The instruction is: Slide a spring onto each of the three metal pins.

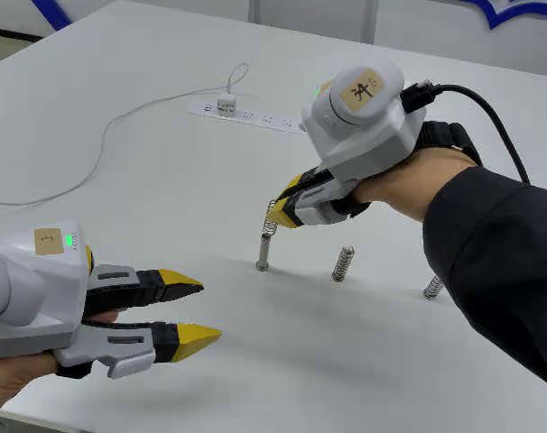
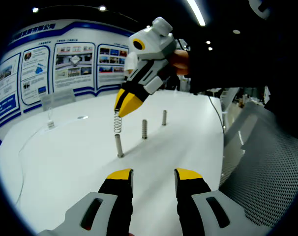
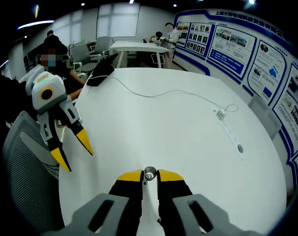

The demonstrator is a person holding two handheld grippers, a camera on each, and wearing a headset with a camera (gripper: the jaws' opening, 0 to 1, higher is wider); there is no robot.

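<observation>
1. The right gripper [image 1: 278, 216] is pinching the spring [image 1: 268, 225] by its upper coils, jaws narrow around it
2. The spring is hanging directly over the bare pin [image 1: 263, 253]; its lower end is at or just above the pin tip, and contact cannot be told
3. The second pin [image 1: 343, 263] and third pin [image 1: 433, 287] are already wearing springs, so this is judged the last of the three
4. The left gripper [image 1: 199, 311] is hovering low over the table [image 1: 165, 198], well apart from the pins, jaws wide and holding nothing
5. In the head view the spring is leaning slightly off the pin's axis; the operator should be bringing it upright first, so that the bottom coil is ringing the tip and not catching on its edge
6. The right gripper view is looking almost straight down the spring's bore, so centring the pin inside that ring is likely the best alignment cue
7. The descent should be going straight down and slowly, under a light grip, since hard squeezing is likely to be flattening coils and binding them on the pin
8. The jaws should be opening only once several coils are around the pin; an earlier release is risking a tipped spring rolling across the table
</observation>
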